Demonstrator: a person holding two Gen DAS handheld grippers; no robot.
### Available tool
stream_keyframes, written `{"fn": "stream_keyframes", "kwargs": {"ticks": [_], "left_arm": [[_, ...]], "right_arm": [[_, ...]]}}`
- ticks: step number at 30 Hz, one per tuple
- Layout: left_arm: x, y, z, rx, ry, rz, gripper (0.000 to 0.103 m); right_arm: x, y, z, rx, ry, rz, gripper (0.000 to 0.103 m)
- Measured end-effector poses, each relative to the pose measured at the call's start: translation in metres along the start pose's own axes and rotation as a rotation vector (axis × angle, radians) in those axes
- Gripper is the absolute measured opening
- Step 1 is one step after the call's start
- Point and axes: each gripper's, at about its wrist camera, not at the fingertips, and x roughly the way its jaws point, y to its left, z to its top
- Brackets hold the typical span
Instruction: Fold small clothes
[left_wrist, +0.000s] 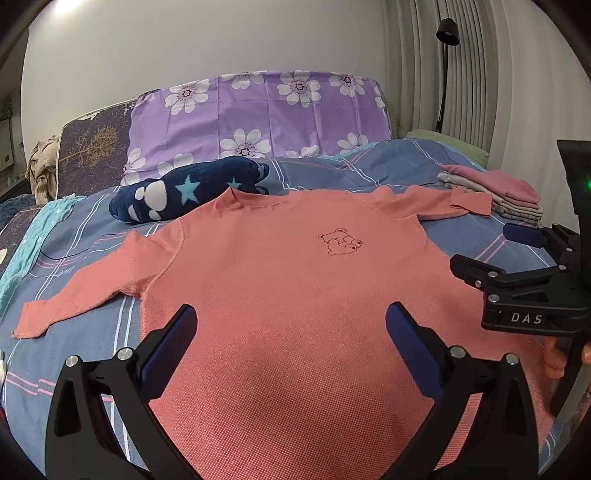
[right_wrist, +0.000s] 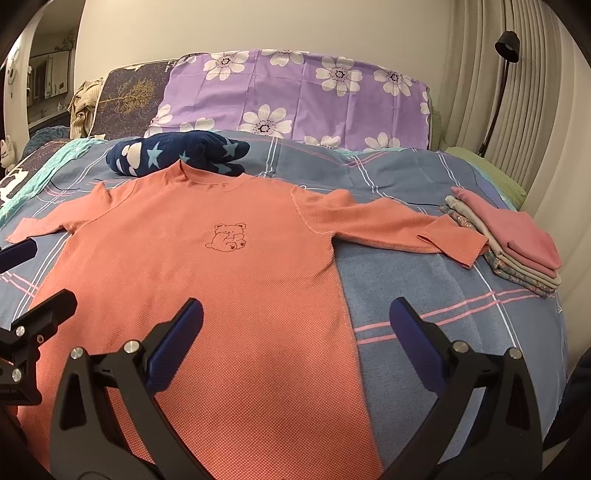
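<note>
Two grippers, left gripper (left_wrist: 290, 325) and right gripper (right_wrist: 295, 319), hover spread wide and empty. Salmon long-sleeved knit shirt (left_wrist: 280, 295) lies flat mid-bed. Risk: right cuff touches folded clothes stack (right_wrist: 517, 243); folding that sleeve could topple it.

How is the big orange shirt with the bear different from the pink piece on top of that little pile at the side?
The orange shirt lies spread flat, both sleeves out; the pink piece is folded into a compact rectangle. The orange shirt rests straight on the bedcover; the pink piece tops a stack of folded clothes. The orange shirt shows an outlined bear; the pink piece looks plain. Both are small garments on the same bed.
</note>
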Motion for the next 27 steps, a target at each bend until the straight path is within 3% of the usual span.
{"fn": "stream_keyframes", "kwargs": {"ticks": [27], "left_arm": [[0.003, 0.005, -0.0044, -0.001, 0.02, 0.049, 0.102]], "right_arm": [[0.005, 0.0045, -0.004, -0.003, 0.018, 0.004, 0.101]]}}
